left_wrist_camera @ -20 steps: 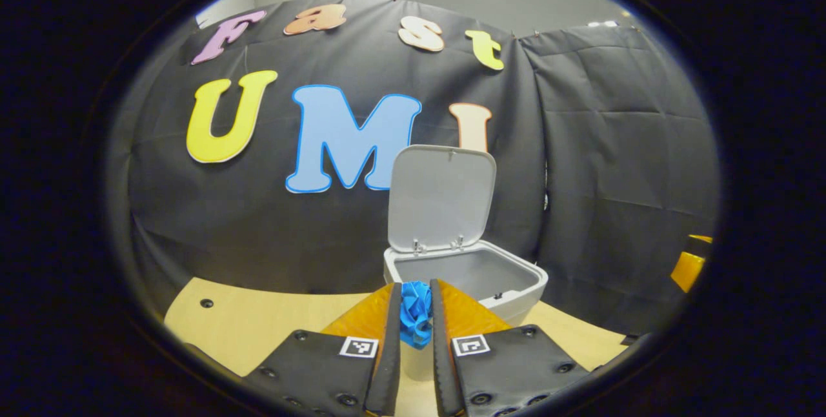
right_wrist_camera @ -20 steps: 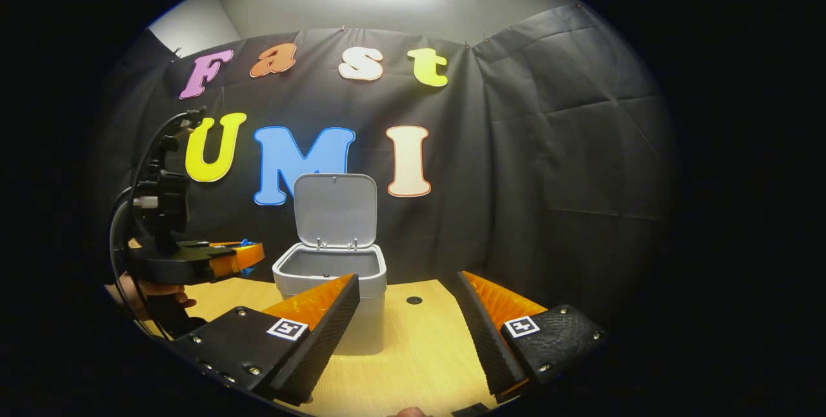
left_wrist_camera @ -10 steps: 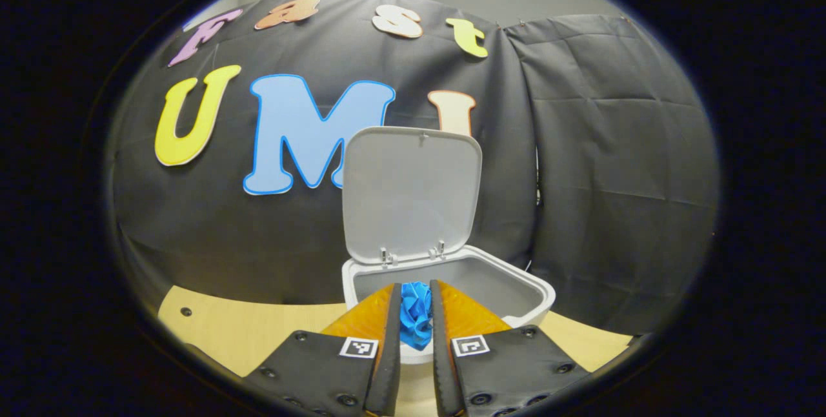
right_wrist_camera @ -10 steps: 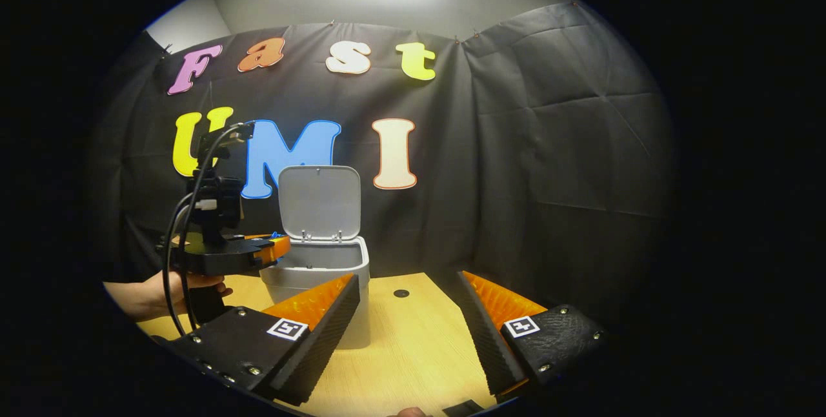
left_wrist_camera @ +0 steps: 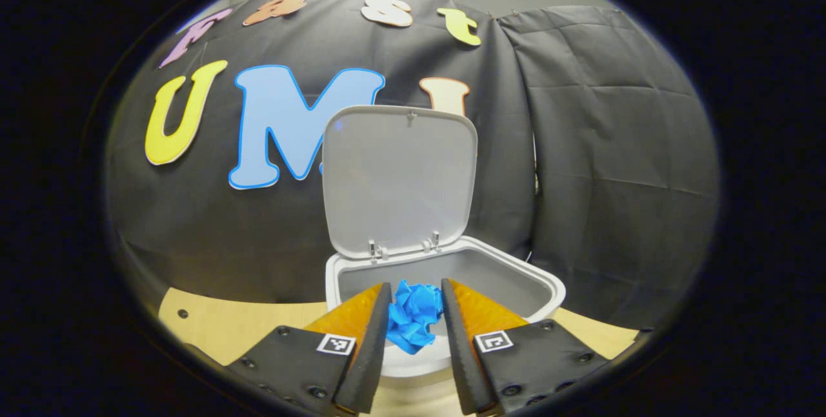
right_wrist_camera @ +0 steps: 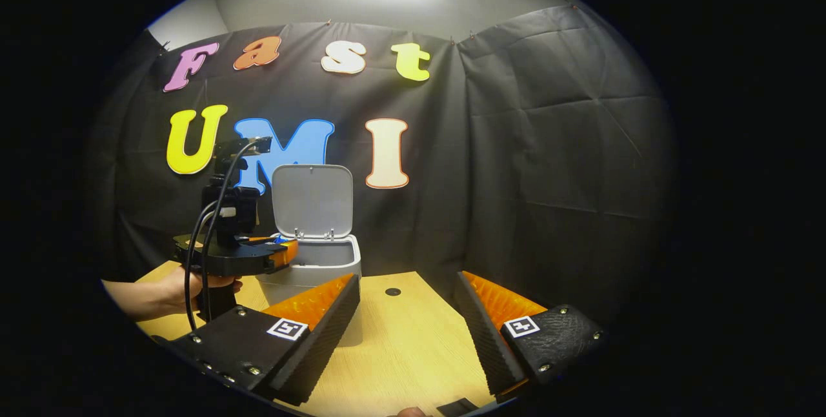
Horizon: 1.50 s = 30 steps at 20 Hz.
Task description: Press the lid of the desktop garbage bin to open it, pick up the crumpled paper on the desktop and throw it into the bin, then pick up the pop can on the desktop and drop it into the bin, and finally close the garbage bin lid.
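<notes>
The white desktop bin [left_wrist_camera: 543, 289] stands at the back of the wooden table with its lid [left_wrist_camera: 400, 178] raised upright. My left gripper [left_wrist_camera: 416, 284] hovers over the bin's near rim. Its fingers are slightly apart, and the crumpled blue paper [left_wrist_camera: 413, 323] sits loosely between them, above the bin's mouth. In the right gripper view the bin [right_wrist_camera: 306, 272] and its lid [right_wrist_camera: 313, 201] stand left of centre, and the left gripper [right_wrist_camera: 287, 250] reaches over the bin's left rim. My right gripper [right_wrist_camera: 406, 278] is wide open, holds nothing, and hangs over the table to the right of the bin.
A hand [right_wrist_camera: 161, 288] holds the left gripper's handle at the left, with a cable looping up from it. The wooden table [right_wrist_camera: 400, 352] has a small dark hole [right_wrist_camera: 392, 292] behind the bin. Black cloth walls close the back and right.
The left gripper moved forward until it was over the bin's mouth, and its fingers parted around the paper. The right gripper drifted slightly right and stayed open.
</notes>
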Motion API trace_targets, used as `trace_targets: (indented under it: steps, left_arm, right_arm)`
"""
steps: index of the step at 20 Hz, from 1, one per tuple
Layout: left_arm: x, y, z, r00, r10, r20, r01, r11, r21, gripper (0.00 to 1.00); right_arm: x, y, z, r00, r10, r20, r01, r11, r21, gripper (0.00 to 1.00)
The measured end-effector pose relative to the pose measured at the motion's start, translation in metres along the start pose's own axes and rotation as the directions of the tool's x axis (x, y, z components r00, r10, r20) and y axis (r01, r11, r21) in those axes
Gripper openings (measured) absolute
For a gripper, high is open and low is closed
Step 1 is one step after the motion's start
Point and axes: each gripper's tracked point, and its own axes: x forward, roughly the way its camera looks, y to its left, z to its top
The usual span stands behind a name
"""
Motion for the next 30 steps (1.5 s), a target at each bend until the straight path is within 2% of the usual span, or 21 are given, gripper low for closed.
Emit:
trace_targets:
  steps: [2,3,4,5,9,10,11,15,21,22,23,30]
  left_arm:
    - [-0.001,0.001,-0.005,1.0,0.001,-0.015,-0.001,1.0,-0.005,0.6]
    - [-0.001,0.003,-0.006,1.0,0.001,-0.02,-0.001,1.0,-0.007,0.63]
    - [-0.003,0.004,-0.006,1.0,0.006,-0.019,-0.006,1.0,-0.01,0.66]
    - [-0.004,0.004,-0.006,1.0,0.001,-0.015,-0.002,1.0,-0.015,0.68]
    - [-0.012,0.002,0.001,1.0,0.0,0.002,0.0,1.0,-0.027,0.98]
    - [-0.016,0.003,0.003,1.0,0.001,0.009,-0.001,0.999,-0.036,0.96]
    - [-0.02,0.005,0.005,1.0,0.003,0.016,-0.002,0.999,-0.045,0.95]
    - [-0.045,0.009,0.013,0.999,0.006,0.048,-0.002,0.996,-0.091,0.96]
    - [-0.102,0.041,0.022,0.989,0.114,0.094,-0.105,0.99,-0.092,0.96]
    - [-0.114,0.049,0.021,0.986,0.134,0.097,-0.125,0.988,-0.089,0.96]
    - [-0.126,0.056,0.021,0.984,0.149,0.099,-0.141,0.986,-0.087,0.96]
    - [-0.216,0.105,0.009,0.961,0.259,0.095,-0.254,0.965,-0.059,0.95]
  right_arm:
    - [-0.001,0.002,0.0,1.0,0.003,0.002,-0.003,1.0,0.001,0.95]
    - [-0.002,0.003,-0.001,1.0,0.006,0.002,-0.006,1.0,0.001,1.0]
    - [-0.002,0.003,-0.001,1.0,0.009,0.003,-0.009,1.0,0.0,0.95]
    - [-0.003,0.005,-0.001,1.0,0.013,0.004,-0.013,1.0,0.0,0.95]
    - [0.0,0.012,-0.002,0.999,0.046,0.008,-0.046,0.999,-0.013,0.95]
    - [0.002,0.016,-0.003,0.998,0.063,0.006,-0.063,0.998,-0.015,1.0]
    - [0.004,0.02,-0.005,0.996,0.085,0.003,-0.085,0.996,-0.014,0.95]
    - [0.014,0.04,-0.009,0.983,0.183,0.002,-0.183,0.983,-0.02,0.95]
    - [0.024,0.08,-0.032,0.935,0.351,-0.047,-0.352,0.935,-0.025,0.95]
    - [0.025,0.087,-0.036,0.927,0.371,-0.054,-0.373,0.927,-0.028,1.0]
    - [0.026,0.094,-0.04,0.92,0.388,-0.062,-0.391,0.92,-0.033,0.95]
    - [0.012,0.147,-0.072,0.872,0.472,-0.131,-0.476,0.88,0.005,0.95]
